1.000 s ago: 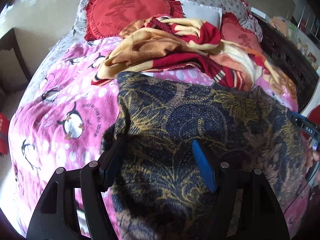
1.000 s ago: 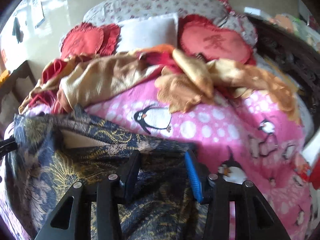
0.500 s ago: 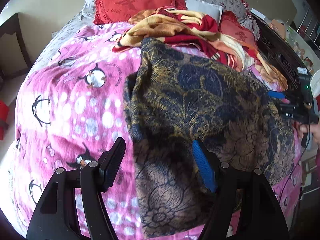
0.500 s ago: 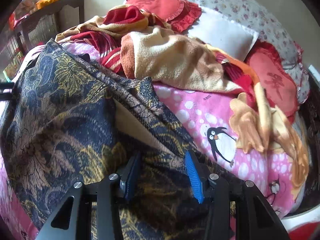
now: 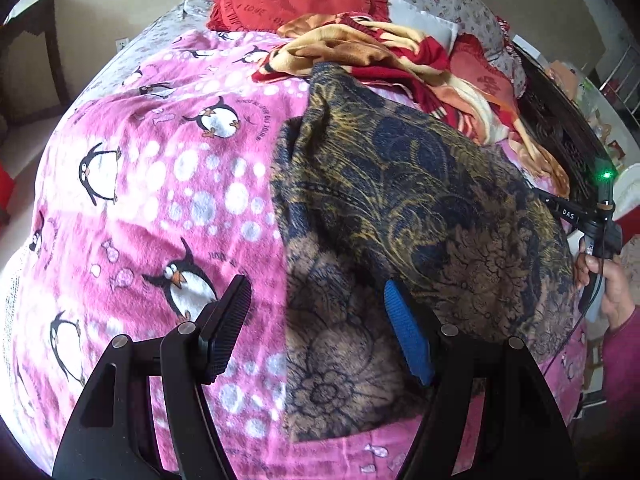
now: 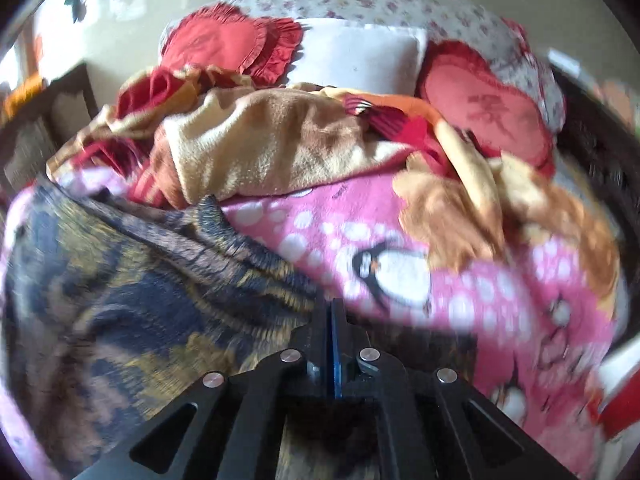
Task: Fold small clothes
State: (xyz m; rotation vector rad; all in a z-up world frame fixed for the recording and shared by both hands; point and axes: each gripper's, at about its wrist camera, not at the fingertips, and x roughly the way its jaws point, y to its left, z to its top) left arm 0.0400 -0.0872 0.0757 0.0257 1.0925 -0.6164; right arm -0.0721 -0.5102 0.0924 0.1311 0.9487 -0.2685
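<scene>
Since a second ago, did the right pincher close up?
Yes. The right gripper was open over the dark patterned cloth; now its jaws are pressed together, probably pinching that cloth's edge beside the penguin blanket.

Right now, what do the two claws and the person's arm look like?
Both claws are black plastic frames with silver bolts; the left claw has one ribbed black pad and one blue. The right claw shows a white "DAS" label, a green light and a black cable. The sleeve is magenta.

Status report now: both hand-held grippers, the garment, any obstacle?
Left hand-held gripper open above navy-and-gold patterned garment. Right hand-held gripper shut on its edge. Garment lies on penguin blanket. Crumpled red-and-tan blanket lies just behind.
</scene>
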